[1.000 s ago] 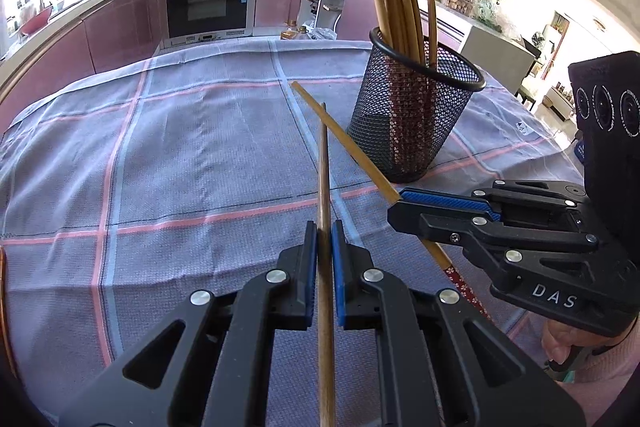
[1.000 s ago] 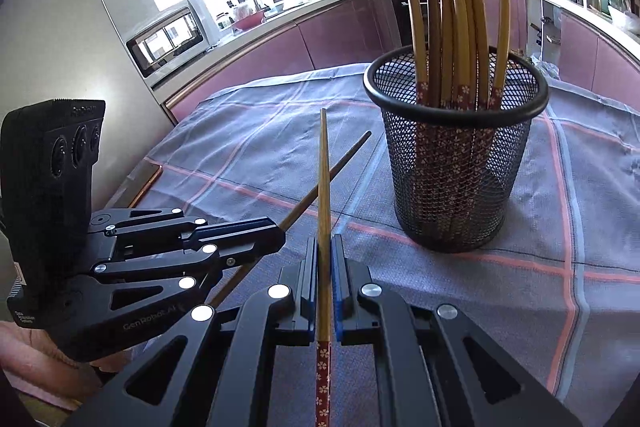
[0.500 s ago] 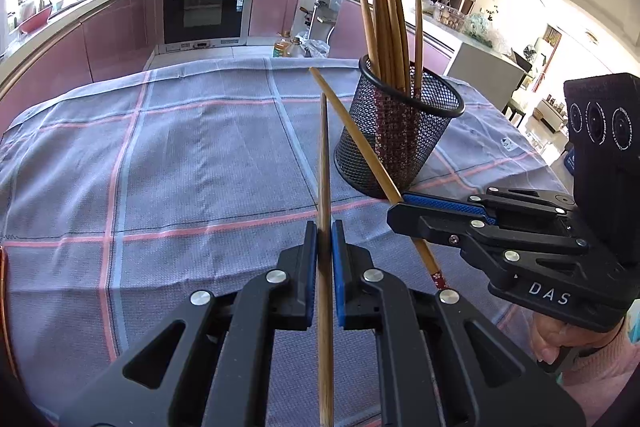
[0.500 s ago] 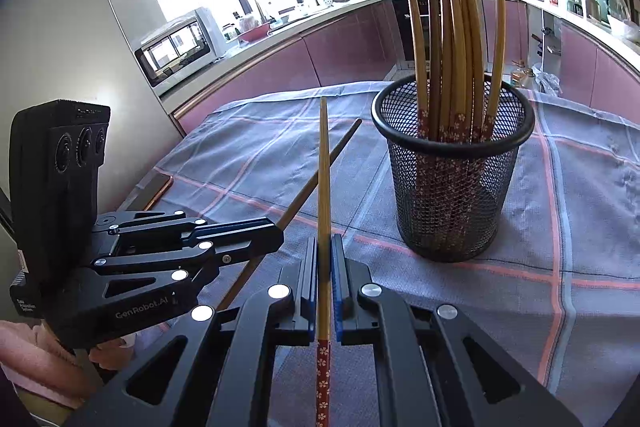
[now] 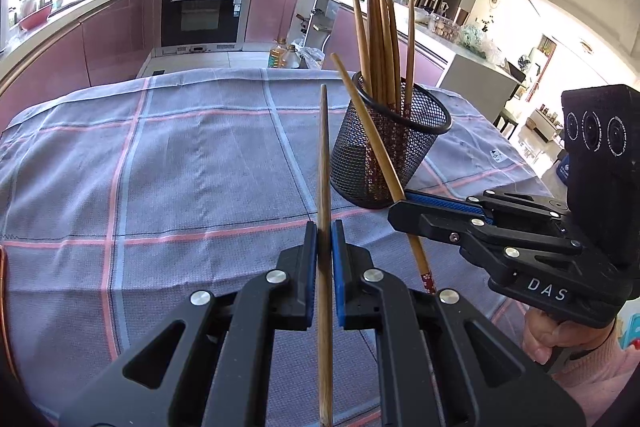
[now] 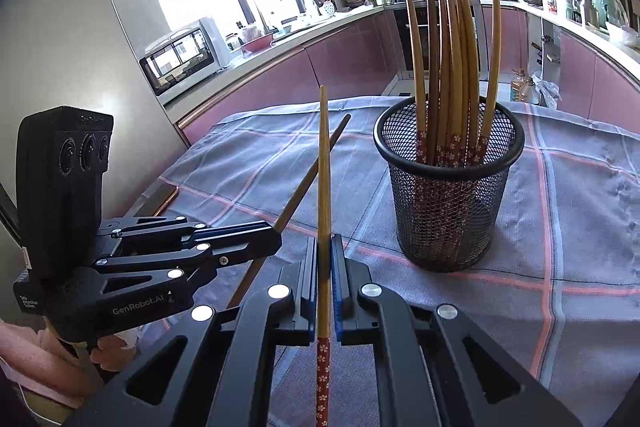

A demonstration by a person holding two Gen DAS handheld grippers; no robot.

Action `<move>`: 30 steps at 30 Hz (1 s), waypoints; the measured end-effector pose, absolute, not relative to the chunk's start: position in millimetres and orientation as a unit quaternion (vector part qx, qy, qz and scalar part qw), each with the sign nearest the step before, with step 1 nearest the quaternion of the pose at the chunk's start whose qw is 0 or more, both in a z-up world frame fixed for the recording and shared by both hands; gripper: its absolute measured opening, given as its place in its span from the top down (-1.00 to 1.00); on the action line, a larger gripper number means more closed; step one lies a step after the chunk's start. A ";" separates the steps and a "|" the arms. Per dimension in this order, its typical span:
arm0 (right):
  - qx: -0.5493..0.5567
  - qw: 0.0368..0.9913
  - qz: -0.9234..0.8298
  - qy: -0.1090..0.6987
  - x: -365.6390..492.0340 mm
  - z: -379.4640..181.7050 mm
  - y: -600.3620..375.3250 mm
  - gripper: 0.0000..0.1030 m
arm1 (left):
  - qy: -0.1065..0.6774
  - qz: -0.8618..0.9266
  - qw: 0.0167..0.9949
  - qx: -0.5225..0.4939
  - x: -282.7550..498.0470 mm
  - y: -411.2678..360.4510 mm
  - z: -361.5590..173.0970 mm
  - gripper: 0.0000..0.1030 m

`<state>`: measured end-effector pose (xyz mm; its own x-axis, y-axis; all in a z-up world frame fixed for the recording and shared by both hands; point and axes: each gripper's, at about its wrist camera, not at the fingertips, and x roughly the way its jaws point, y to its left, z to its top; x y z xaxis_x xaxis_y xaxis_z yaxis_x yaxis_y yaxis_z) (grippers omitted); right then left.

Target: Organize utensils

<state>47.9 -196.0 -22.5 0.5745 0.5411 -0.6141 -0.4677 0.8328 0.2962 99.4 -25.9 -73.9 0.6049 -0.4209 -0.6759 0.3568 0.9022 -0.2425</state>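
Note:
My left gripper (image 5: 325,227) is shut on a brown wooden chopstick (image 5: 324,163) that points up and forward. My right gripper (image 6: 325,241) is shut on a lighter chopstick (image 6: 323,163) with a red flowered end. Each gripper shows in the other's view: the right gripper (image 5: 396,209) with its chopstick (image 5: 366,131), the left gripper (image 6: 276,241) with its chopstick (image 6: 304,183). A black mesh cup (image 5: 390,151) (image 6: 448,195) holds several chopsticks upright, ahead and to the right of both grippers. Both held chopsticks are clear of the cup.
A grey cloth with pink and blue stripes (image 5: 180,163) (image 6: 580,227) covers the table. A person's hand (image 5: 560,335) holds the right gripper. Kitchen cabinets, an oven (image 5: 202,11) and a toaster oven (image 6: 180,61) stand beyond the table.
Both grippers have tilted up a little, so the mesh cup sits farther ahead and lower in both views. The chopsticks stay gripped.

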 end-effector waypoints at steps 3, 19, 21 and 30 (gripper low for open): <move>0.052 0.887 0.285 0.359 46.8 -19.9 -198.0 0.89 | 0.384 -0.220 0.895 -0.045 98.4 -24.8 -71.6 0.84; 0.062 0.893 0.281 0.345 43.5 -12.7 -214.8 0.89 | 0.365 -0.232 0.900 -0.052 91.0 -23.4 -58.1 0.84; 0.063 0.894 0.281 0.344 43.6 -12.0 -215.1 0.89 | 0.364 -0.233 0.900 -0.051 90.1 -24.0 -56.7 0.84; 0.066 0.897 0.278 0.336 42.8 -7.4 -220.2 0.89 | 0.360 -0.235 0.902 -0.051 89.7 -24.4 -52.7 0.84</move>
